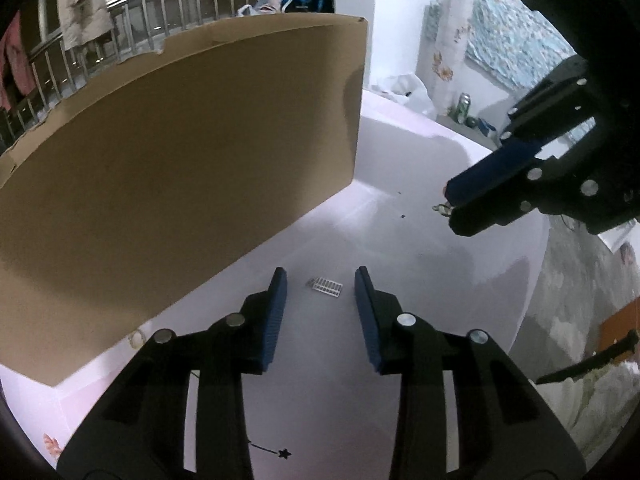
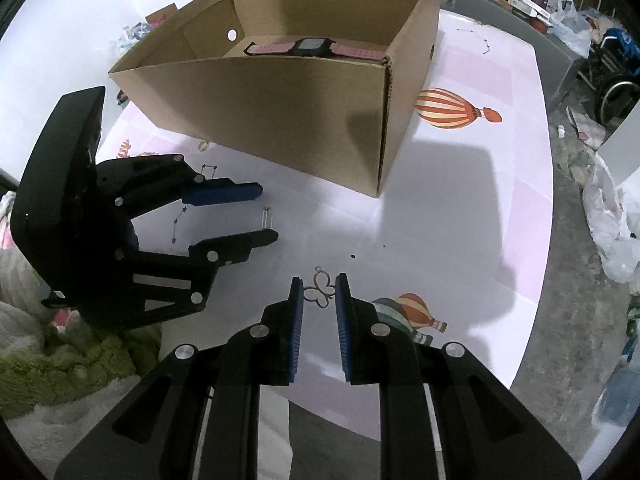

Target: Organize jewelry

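A cardboard box [image 2: 304, 108] stands on the white patterned table [image 2: 460, 208], with a pink-strapped watch [image 2: 300, 47] inside. In the left wrist view its side wall [image 1: 180, 180] fills the left. My left gripper [image 1: 320, 284] is open, and a small silver hair clip [image 1: 325, 287] lies on the table between its fingertips; the clip also shows in the right wrist view [image 2: 268, 218]. My right gripper [image 2: 319, 290] is open, and a thin butterfly-shaped pendant [image 2: 319, 291] lies between its fingertips. From the left wrist view the right gripper [image 1: 450, 210] has the pendant [image 1: 441, 209] at its tip.
A ring [image 2: 203, 145] lies by the box's near wall, also seen in the left wrist view [image 1: 137, 336]. A thin chain [image 2: 476, 40] lies beyond the box. A star-tipped chain [image 1: 272, 450] lies under my left gripper. Bags and clutter sit beyond the table's right edge [image 2: 548, 184].
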`<move>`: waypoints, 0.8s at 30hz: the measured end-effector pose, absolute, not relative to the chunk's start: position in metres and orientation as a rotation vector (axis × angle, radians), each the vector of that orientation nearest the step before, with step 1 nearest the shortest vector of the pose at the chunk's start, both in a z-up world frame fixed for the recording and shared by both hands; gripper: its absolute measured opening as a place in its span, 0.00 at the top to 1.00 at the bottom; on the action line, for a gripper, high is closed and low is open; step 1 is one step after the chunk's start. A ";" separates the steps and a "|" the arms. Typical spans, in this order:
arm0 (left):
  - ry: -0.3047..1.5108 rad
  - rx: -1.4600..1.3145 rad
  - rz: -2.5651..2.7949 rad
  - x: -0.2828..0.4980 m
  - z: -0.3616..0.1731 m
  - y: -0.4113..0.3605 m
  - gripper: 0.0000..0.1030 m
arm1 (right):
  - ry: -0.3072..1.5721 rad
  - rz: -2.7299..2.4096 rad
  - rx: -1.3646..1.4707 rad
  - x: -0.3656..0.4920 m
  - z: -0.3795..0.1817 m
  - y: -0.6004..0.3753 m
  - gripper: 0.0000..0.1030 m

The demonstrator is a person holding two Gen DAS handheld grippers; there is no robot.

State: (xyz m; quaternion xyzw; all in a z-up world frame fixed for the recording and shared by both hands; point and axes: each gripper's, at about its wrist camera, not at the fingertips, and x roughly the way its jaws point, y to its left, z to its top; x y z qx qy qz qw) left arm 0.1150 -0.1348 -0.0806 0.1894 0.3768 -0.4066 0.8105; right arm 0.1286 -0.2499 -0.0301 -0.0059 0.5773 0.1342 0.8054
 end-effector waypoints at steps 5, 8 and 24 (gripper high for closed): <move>0.810 0.452 -0.917 0.116 -0.078 -0.143 0.78 | 1.236 0.293 -0.012 0.131 -0.031 -0.249 0.84; 0.812 0.469 -0.931 0.117 -0.076 -0.145 0.88 | 1.234 0.291 -0.012 0.130 -0.030 -0.249 0.84; 0.825 0.435 -0.896 0.118 -0.075 -0.141 1.00 | 1.196 0.275 0.001 0.120 -0.017 -0.252 0.84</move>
